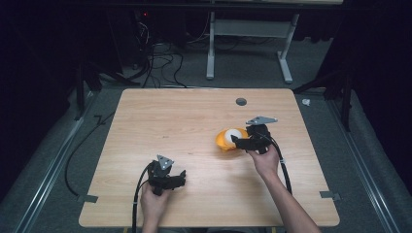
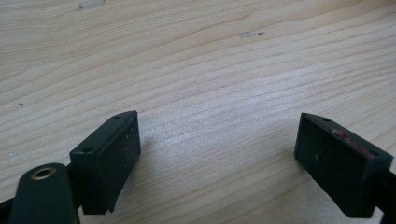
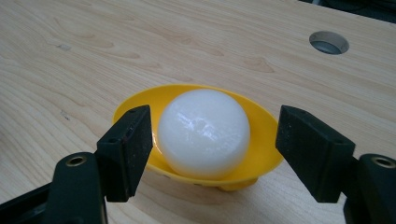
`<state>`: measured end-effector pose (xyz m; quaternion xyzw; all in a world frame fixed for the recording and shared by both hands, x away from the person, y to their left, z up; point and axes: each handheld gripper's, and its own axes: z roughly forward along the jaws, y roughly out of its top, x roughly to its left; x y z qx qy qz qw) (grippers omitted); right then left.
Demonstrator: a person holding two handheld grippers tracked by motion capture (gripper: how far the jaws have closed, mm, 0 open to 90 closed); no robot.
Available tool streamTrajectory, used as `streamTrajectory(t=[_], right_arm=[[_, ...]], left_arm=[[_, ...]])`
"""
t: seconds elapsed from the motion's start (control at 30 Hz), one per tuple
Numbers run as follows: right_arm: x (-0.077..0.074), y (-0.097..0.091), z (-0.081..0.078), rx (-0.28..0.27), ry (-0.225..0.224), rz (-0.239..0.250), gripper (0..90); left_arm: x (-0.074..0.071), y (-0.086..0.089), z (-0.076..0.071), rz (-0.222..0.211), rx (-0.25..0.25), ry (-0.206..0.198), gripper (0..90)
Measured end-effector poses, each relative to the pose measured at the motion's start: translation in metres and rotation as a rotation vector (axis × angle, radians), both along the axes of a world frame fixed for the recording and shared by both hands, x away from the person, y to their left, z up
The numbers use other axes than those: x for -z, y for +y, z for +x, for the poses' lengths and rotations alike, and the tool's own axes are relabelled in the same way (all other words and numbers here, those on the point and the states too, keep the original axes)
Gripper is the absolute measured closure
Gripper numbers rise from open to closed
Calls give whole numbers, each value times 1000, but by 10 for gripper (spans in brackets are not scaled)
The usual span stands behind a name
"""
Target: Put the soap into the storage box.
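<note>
A white ball (image 3: 204, 133) sits in a yellow bowl (image 3: 261, 156) toward the counter's (image 1: 170, 121) right edge. The right gripper's (image 3: 212, 154) jaws stand apart around it, not touching; the left gripper's (image 2: 217, 163) are apart, empty. Smooth, probably slippery: best gripped across its widest middle

Readable text: none in any of the three views.
Table (image 1: 194, 121): bare wood grain, no label, number or sign on it.
Yellow bowl (image 3: 261, 135): plain, no brand or marking.
White ball (image 3: 203, 133): smooth and glossy, no print.
Gripper parts: black pads (image 2: 109, 154) and grey plates carry no lettering that can be made out.
Background: a small red light glows among the cables at the far edge, too small to read as a sign.
</note>
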<state>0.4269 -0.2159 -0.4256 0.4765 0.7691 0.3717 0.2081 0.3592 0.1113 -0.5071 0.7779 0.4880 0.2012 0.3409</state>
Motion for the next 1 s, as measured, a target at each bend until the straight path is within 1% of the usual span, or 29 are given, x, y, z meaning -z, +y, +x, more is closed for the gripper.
streamTrajectory(t=[0.1, 0.2, 0.27, 0.63, 0.8, 0.9, 1.0], right_arm=[[-2, -4, -6, -10, -4, 2, 278], [-3, -5, -9, -15, -6, -4, 279], [-5, -7, -13, -18, -15, 0, 280], [-8, -16, -25, -10, -34, 11, 282], [-8, -20, -30, -3, -28, 13, 282], [-10, -21, -33, -6, -39, 9, 283], [-11, -22, -34, -4, -39, 11, 282]], left_arm=[[0, 0, 0, 0, 0, 0, 148], [0, 0, 0, 0, 0, 0, 148], [0, 0, 0, 0, 0, 0, 148], [0, 0, 0, 0, 0, 0, 148], [0, 0, 0, 0, 0, 0, 148], [0, 0, 0, 0, 0, 0, 148], [0, 0, 0, 0, 0, 0, 148]])
